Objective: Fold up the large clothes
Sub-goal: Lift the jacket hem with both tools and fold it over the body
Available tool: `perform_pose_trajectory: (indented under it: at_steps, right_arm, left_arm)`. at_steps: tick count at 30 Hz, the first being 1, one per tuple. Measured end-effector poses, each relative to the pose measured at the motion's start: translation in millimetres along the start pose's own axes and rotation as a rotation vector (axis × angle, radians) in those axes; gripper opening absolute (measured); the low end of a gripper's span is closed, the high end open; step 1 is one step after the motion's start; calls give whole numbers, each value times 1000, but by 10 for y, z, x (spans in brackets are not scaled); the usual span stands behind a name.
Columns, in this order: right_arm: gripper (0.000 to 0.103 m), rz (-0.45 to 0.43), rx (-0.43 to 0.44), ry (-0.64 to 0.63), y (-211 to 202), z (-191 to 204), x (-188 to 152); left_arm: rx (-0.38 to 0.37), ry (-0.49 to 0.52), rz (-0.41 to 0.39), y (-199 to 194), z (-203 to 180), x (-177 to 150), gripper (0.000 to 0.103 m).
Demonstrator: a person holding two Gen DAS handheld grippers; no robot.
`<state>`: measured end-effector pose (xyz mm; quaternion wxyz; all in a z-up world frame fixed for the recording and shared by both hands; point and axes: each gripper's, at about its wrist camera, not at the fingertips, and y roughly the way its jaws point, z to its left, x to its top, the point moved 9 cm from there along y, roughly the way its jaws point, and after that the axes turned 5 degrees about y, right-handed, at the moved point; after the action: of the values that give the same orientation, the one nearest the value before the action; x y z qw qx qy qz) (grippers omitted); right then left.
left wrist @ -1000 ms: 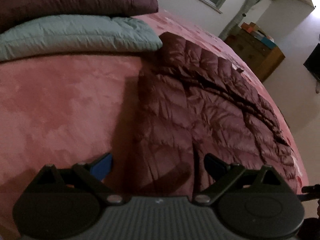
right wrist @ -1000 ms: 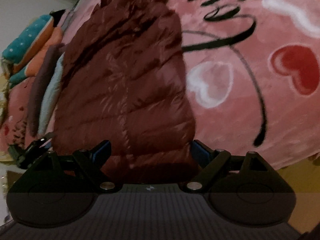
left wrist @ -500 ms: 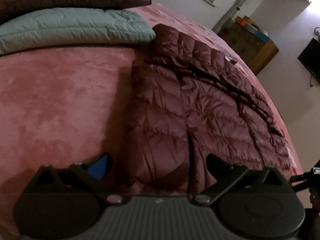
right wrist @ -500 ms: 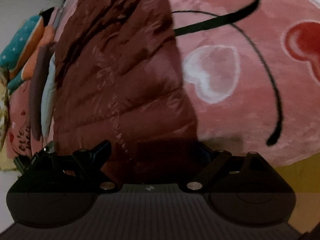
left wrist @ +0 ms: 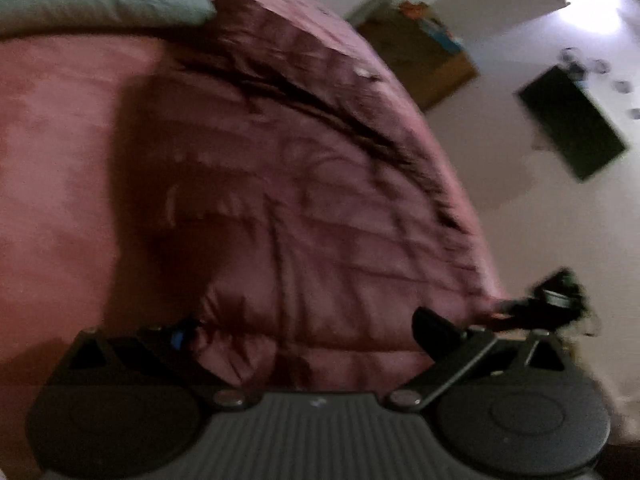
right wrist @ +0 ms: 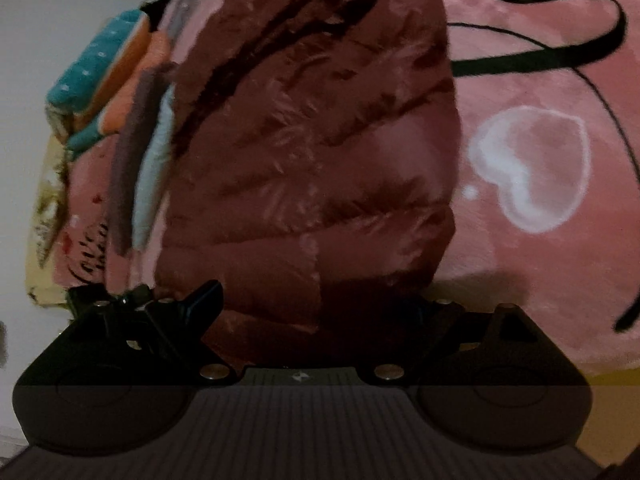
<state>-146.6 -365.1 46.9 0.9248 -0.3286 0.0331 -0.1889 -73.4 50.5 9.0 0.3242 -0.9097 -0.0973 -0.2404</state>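
While both tongs, left gripper (left wrist: 304, 324) and right gripper (right wrist: 316, 304), gape apart astride the maroon quilted down jacket (right wrist: 312, 152), its slippery puffy hem may escape a shallow pinch.

We see pale wall (left wrist: 500, 168) with dark flat screen (left wrist: 572, 124), wooden cabinet (left wrist: 420, 60) beside bed (left wrist: 60, 140); bright light patch (left wrist: 592, 4) at upper right; pink heart-print bedspread (right wrist: 532, 168).
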Motion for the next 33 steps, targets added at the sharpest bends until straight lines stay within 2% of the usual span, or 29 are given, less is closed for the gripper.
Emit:
perform_pose_trajectory:
  at_steps: [1,3,5,7,8,12,13,15,17,19,20,23,25,28,30,33]
  right_arm:
    - [103,-2,21,-8,8,34,11]
    - [103,-3,80,-22,-9,121,9]
    - [103,-5,136,-27,19,218,24]
    - [103,-2,177,-29,51,280,39]
    - [103,3,173,-36,71,284,47]
    - [103,53,43,-78,241,241,57]
    - [103,70,-4,-97,263,205,35]
    - [103,115,-81,-136,337,171,-18]
    - [103,135,-116,-202,383,207,-52]
    - [103,163,-119,-252,420,262,-106]
    - [103,179,-117,-274,431,292,-130]
    - [103,193,-102,-341,397,355,-196]
    - [98,182,-82,-377,391,422,-206]
    - [83,142,-41,-376,348,488,-155]
    - [69,106,5,-354,257,491,-103]
    - [54,48,93,-296,125,495,9]
  left_arm:
    - [-41,1,2,14,-53,-1,101]
    - [-72,8,1,55,-121,2,101]
    - [-76,6,9,125,-143,10,101]
    - [-42,20,38,221,-130,-13,101]
    - [-22,34,60,279,-125,-40,101]
    - [19,111,102,401,-201,-115,100]
    - [26,128,102,407,-218,-120,97]
    - [38,136,100,403,-207,-91,85]
    - [41,123,94,373,-170,-72,59]
    - [31,102,90,345,-128,-51,44]
    - [24,96,88,338,-117,-42,39]
    - [-14,91,74,289,-148,3,34]
    - [-52,68,51,257,-174,57,32]
    - [-111,17,15,214,-202,146,30]
    - [-145,-3,-9,191,-232,215,30]
    - [-196,-45,-47,205,-306,315,29]
